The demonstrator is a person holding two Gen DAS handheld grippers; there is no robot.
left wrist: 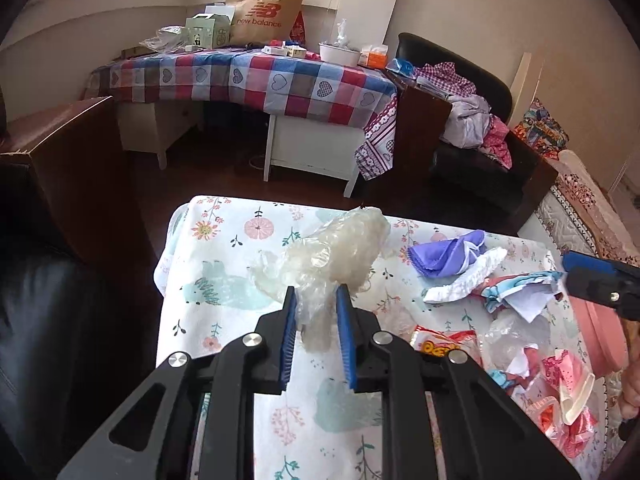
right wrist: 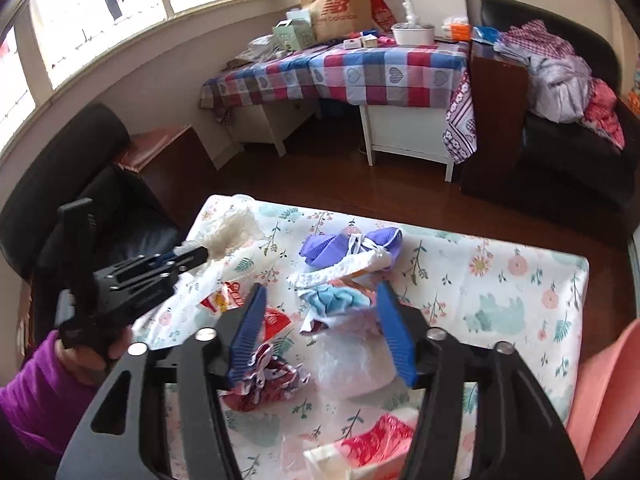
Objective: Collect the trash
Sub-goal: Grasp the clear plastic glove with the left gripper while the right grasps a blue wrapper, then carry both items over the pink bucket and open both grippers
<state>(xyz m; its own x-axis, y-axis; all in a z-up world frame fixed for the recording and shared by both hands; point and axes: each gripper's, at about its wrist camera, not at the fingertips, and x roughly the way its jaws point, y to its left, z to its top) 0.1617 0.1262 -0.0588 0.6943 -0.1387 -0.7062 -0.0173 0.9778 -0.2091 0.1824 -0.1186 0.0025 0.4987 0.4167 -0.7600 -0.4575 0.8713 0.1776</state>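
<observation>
My left gripper (left wrist: 316, 294) is shut on a crumpled clear plastic bag (left wrist: 336, 252) and holds it above the floral tablecloth (left wrist: 224, 248); it also shows in the right wrist view (right wrist: 196, 254) with the bag (right wrist: 234, 232). My right gripper (right wrist: 322, 292) is open and empty, hovering over a light blue and white wrapper (right wrist: 336, 300) and a clear plastic piece (right wrist: 352, 356). A purple wrapper (right wrist: 348, 246) with white paper lies beyond it. A red snack packet (right wrist: 240, 304) and red-white wrappers (right wrist: 264, 376) lie near the left finger (right wrist: 250, 328).
A pink bin (right wrist: 604, 396) stands at the table's right edge. Black armchairs (right wrist: 88, 208) sit to the left and far right. A checked-cloth table (right wrist: 352, 72) with a paper bag stands at the back. More pink wrappers (right wrist: 376, 444) lie at the near edge.
</observation>
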